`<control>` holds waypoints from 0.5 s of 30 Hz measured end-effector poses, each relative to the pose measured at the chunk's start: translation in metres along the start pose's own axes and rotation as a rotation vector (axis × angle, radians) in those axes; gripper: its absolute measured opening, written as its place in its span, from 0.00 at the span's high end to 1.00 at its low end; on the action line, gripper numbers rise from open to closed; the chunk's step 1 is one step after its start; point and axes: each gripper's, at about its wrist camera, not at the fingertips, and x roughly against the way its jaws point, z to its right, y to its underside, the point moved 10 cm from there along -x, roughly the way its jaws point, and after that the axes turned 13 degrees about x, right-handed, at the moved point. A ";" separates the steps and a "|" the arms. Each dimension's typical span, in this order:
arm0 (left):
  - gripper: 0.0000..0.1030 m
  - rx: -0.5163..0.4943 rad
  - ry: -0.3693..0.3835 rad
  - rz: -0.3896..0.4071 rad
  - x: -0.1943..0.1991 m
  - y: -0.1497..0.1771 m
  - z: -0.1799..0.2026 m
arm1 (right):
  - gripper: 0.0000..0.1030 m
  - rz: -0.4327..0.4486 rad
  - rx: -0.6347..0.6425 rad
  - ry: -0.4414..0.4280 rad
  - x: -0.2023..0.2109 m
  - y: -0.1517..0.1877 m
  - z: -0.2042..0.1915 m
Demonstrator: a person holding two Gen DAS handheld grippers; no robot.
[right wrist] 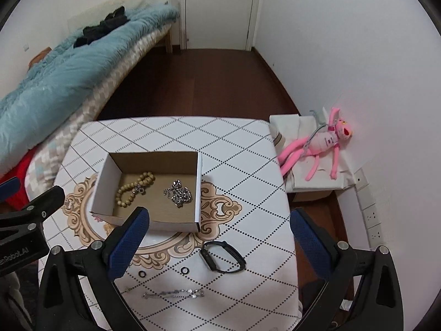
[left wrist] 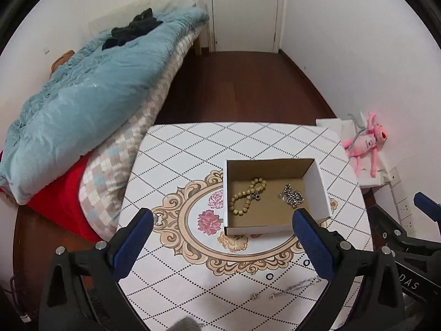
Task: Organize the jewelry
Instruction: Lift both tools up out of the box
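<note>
An open cardboard box [left wrist: 317, 190] [right wrist: 198, 190] stands on the patterned table and holds a beaded bracelet [left wrist: 248, 195] [right wrist: 135, 187] and a silver chain [left wrist: 292, 195] [right wrist: 179, 193]. On the table in front of the box lie a black watch band [right wrist: 222, 256], two black rings [right wrist: 185, 271] [left wrist: 269, 276] and a thin silver bracelet [right wrist: 173, 293] [left wrist: 297, 287]. My left gripper [left wrist: 223, 218] is open and empty, above the table's near side. My right gripper [right wrist: 220, 218] is open and empty, above the watch band.
The table [left wrist: 193, 149] has a white diamond-pattern cloth. A bed with a blue quilt [left wrist: 91, 88] lies to the left. A pink plush toy [right wrist: 322, 143] lies on a low white shelf to the right, by the wall. A door [left wrist: 245, 11] is at the back.
</note>
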 end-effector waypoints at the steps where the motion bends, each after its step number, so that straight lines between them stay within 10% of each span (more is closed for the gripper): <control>1: 0.00 0.002 0.004 0.005 0.004 0.000 0.000 | 0.00 0.009 -0.004 -0.002 0.006 -0.001 0.000; 15: 0.00 -0.002 -0.026 0.020 0.024 0.018 -0.014 | 0.00 0.055 -0.057 -0.050 0.051 0.010 0.000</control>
